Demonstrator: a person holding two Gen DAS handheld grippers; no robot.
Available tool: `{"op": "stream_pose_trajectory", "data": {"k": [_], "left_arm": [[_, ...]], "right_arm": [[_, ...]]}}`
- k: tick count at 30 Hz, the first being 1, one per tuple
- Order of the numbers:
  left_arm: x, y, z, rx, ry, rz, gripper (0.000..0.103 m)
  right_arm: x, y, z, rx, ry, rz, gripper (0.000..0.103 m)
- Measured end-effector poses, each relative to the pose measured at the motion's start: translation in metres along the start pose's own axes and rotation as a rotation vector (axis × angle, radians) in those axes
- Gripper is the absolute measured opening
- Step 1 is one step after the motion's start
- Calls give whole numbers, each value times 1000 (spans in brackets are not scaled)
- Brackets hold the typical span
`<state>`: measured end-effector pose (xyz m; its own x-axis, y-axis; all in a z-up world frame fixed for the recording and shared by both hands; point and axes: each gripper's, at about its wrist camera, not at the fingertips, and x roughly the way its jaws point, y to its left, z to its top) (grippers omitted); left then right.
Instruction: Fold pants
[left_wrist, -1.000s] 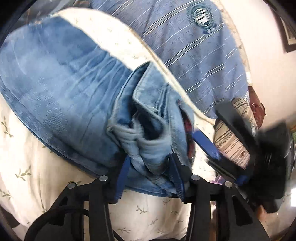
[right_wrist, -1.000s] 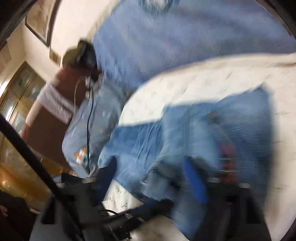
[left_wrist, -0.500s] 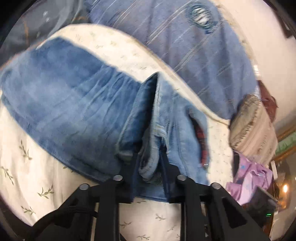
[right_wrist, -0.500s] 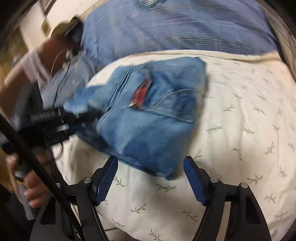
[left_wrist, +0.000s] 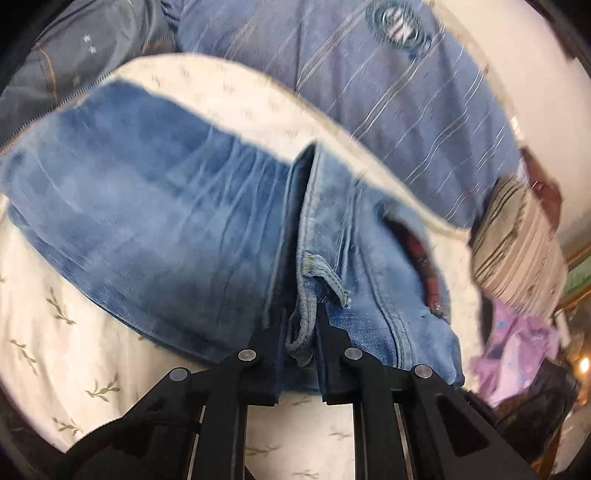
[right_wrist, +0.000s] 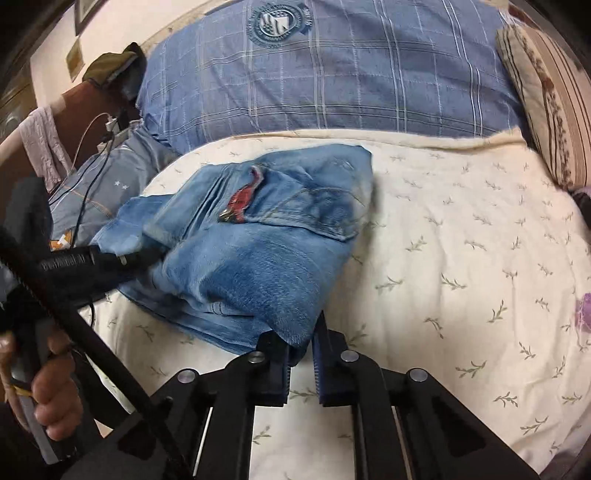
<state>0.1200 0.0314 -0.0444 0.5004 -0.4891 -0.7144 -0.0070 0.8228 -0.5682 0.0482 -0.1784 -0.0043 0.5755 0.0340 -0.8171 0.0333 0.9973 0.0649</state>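
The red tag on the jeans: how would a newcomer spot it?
Start at the cream leaf-print bedspread below the blue plaid pillow. The folded jeans lie on it. The red tag sits beside the stitched back pocket, the only red on the denim.

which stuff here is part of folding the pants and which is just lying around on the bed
Part of the job:
- jeans
- left gripper, jaws shut on the waistband
- right gripper, jaws shut on a folded corner

Just lying about:
- blue plaid pillow
- striped cushion
- purple cloth
- charging cables
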Motion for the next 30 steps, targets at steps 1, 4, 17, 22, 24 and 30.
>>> {"op": "stream_pose_trajectory", "data": {"k": [1, 4, 17, 22, 24, 30], "left_arm": [[0, 3, -1, -10, 6, 6, 13], [-20, -6, 3, 1, -52, -23, 12], [-52, -2, 14, 7, -94, 38, 37], [-94, 23, 26, -47, -193, 151, 53], [-99, 42, 31, -115, -187, 225, 54], [-99, 77, 36, -301, -148, 276, 54]], "right_arm": [[14, -4, -3, 9, 47, -13, 6], [6, -11, -5, 30, 48, -13, 4], [-20, -28, -15, 122, 8, 180, 54], [-56, -9, -14, 48, -76, 175, 59], [-64, 4, -3, 32, -114, 154, 63], [-38, 46, 43, 40, -87, 302, 75]]}}
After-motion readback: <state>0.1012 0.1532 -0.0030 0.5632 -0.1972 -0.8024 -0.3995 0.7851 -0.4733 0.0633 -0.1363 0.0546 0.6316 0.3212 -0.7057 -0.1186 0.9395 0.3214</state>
